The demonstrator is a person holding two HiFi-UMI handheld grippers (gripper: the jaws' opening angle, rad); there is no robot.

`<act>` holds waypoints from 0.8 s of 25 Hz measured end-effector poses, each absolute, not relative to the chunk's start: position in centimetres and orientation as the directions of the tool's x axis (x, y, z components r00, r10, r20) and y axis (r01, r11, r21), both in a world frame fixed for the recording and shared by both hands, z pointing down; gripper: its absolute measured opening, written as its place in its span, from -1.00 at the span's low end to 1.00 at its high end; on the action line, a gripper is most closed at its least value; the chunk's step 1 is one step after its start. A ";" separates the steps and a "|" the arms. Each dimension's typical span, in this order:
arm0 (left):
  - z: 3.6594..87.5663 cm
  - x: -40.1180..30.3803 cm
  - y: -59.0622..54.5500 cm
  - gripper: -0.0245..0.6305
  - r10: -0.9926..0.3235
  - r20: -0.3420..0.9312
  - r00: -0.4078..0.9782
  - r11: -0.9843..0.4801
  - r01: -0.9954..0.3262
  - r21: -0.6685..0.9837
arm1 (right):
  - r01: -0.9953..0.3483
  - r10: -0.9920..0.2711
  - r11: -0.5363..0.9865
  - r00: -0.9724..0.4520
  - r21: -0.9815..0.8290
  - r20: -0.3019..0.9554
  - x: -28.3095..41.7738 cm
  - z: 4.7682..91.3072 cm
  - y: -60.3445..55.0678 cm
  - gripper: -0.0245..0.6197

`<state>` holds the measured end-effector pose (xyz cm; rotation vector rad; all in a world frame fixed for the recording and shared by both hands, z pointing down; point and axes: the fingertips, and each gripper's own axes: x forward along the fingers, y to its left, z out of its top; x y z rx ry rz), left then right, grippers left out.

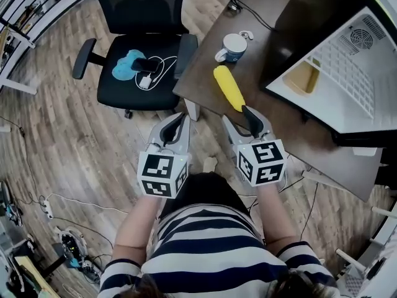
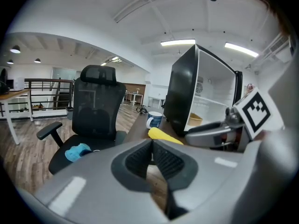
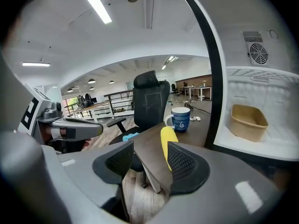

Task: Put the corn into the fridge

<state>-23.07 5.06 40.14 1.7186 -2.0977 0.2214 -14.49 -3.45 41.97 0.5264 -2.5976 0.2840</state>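
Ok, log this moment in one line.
yellow corn cob: on brown table | right gripper: open, at its near end | left gripper: shut | black fridge: open

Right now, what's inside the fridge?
A tan tub sits below a wire shelf in the fridge, with a fan vent on the back wall. The corn lies outside, on the desk. The corner behind the dark side wall is hidden.

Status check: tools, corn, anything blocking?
Left tool shut, empty. Right tool open at corn's near end, not gripping. Corn flat on desk. Mug near its far end; fridge open.
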 end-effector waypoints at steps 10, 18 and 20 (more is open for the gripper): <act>43.0 -25.2 1.2 -0.93 -0.869 0.464 -0.171 0.262 -0.955 0.138 | -0.396 -0.295 0.915 -0.785 -0.075 0.545 -17.7 45.7 -9.0 -0.22; 45.1 -26.4 -0.5 -0.93 -0.858 0.484 -0.174 0.280 -0.947 0.156 | -0.392 -0.274 0.916 -0.766 -0.084 0.581 -19.7 48.6 -11.2 -0.19; 45.6 -26.6 -0.8 -0.93 -0.855 0.489 -0.172 0.284 -0.945 0.164 | -0.392 -0.273 0.916 -0.761 -0.083 0.588 -19.9 49.0 -11.7 -0.18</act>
